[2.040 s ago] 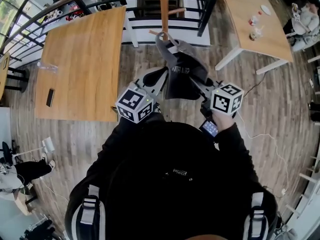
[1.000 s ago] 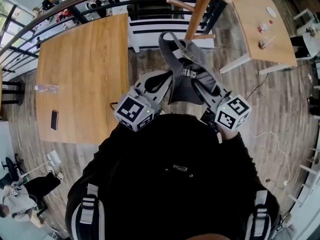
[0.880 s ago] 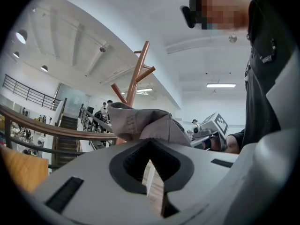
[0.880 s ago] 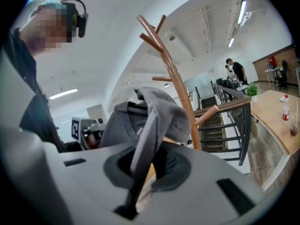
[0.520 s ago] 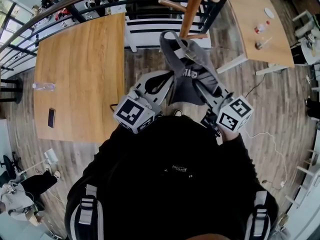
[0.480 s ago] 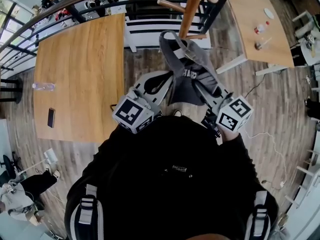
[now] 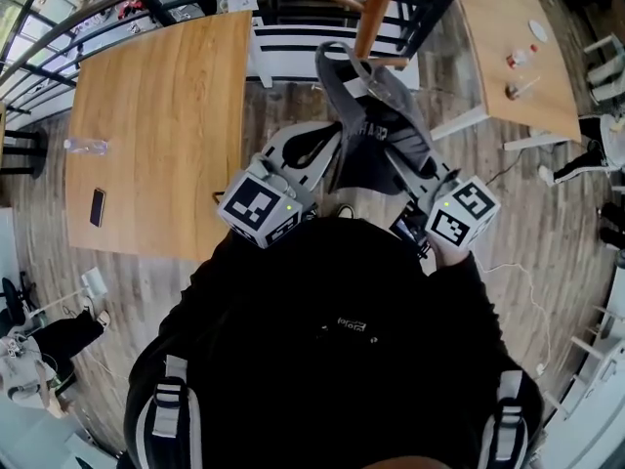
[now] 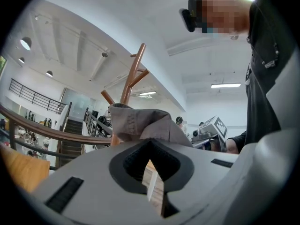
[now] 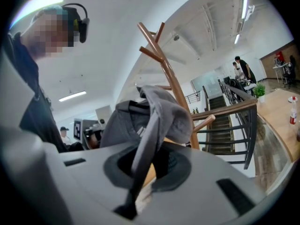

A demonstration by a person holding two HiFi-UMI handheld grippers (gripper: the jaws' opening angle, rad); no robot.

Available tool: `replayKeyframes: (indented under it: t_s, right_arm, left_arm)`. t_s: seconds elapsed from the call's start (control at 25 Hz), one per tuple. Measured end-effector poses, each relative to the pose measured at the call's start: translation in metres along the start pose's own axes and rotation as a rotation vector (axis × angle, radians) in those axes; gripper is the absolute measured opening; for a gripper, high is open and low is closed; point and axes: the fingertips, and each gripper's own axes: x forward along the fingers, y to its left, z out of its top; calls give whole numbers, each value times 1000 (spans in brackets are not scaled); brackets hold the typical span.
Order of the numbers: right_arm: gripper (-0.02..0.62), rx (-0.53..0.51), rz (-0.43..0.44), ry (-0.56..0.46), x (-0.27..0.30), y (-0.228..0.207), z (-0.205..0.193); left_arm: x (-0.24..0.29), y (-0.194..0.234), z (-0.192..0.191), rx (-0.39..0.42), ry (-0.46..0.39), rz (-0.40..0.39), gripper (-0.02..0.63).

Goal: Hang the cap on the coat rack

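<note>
Both left gripper (image 7: 335, 141), right gripper (image 7: 391, 160) clamped on cap (image 7: 389, 110) (grey), lengthwise toward coat rack (image 7: 372, 13).

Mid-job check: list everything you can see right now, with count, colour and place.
cap: one, grey, held up between both grippers, close to the coat rack's pole
coat rack: one, brown wood, straight ahead, pegs sticking out
left table: one, light wood, ahead on the left
right table: one, light wood, ahead on the right
phone: one, dark, flat on the left table
bottle: one, clear, lying on the left table
small items: a few, on the right table, too small to name
railing: one, dark bars, behind the coat rack
left gripper: grey, shut on the cap's edge
right gripper: grey, shut on the cap
person's top: black, bottom of the head view
</note>
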Motion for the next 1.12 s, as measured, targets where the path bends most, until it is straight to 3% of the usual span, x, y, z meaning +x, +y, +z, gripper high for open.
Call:
replayKeyframes:
  t_s: [0.44, 1.12]
  right_arm:
    - [21, -11, 25, -16, 7, 9, 6]
    - [21, -157, 27, -143, -24, 28, 75]
  left_arm:
    - [-10, 3, 9, -26, -25, 4, 6]
    - [-1, -28, 77, 60, -112, -100, 6]
